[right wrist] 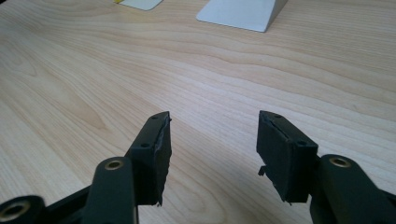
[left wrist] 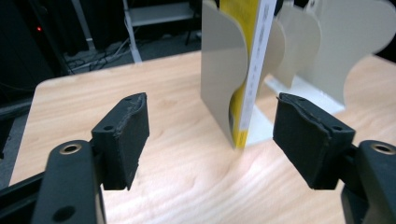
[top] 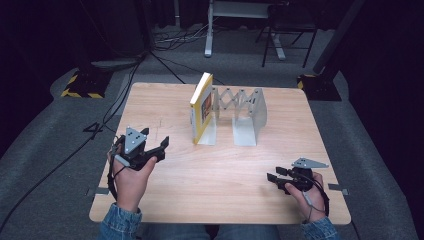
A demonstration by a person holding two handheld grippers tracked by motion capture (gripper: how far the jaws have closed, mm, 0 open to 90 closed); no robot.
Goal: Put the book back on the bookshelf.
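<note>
Book (top: 201, 107) stands upright in the rack (top: 239, 112). Both grippers, left (top: 150, 150) and right (top: 278, 177), hold fingers open, empty. Probably square the left to its spine before closing.

A light wooden table (top: 220, 185) with rounded corners stands on grey carpet. Toward its far middle sits a pale metal expanding book rack (top: 240, 112). A yellow book (top: 201, 107) stands upright at the rack's left end, leaning against a divider.
</note>
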